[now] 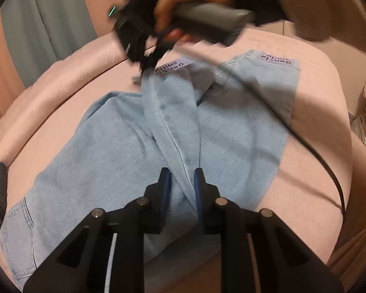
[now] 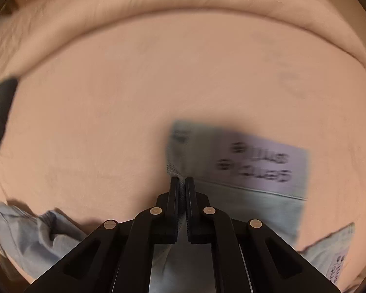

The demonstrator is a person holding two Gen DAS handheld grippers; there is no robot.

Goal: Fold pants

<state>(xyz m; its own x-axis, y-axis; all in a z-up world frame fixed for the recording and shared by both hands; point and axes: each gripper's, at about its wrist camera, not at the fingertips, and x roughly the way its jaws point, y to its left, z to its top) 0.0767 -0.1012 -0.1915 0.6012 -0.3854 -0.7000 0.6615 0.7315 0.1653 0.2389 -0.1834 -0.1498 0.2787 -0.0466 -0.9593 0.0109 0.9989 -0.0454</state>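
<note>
- left gripper (image 1: 181, 175): matte black plastic, two flat fingers (image 1: 164, 195) lined with blue pads, angular linkage arms joined by round silver pins.
- right gripper (image 2: 182, 183): the same black frame, dark ribbed pads, four pale metal pins across its linkage.
- from the left wrist view, the right tool has a grey cylindrical handle (image 1: 207, 19) gripped by a hand (image 1: 183, 2), a thin black cable (image 1: 324, 163) trailing away, and a small green light.

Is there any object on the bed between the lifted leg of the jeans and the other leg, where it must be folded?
Nothing visible does. The right tool holds the lifted hem, and only bare pink bedsheet and the black cable lie beside the jeans.
</note>
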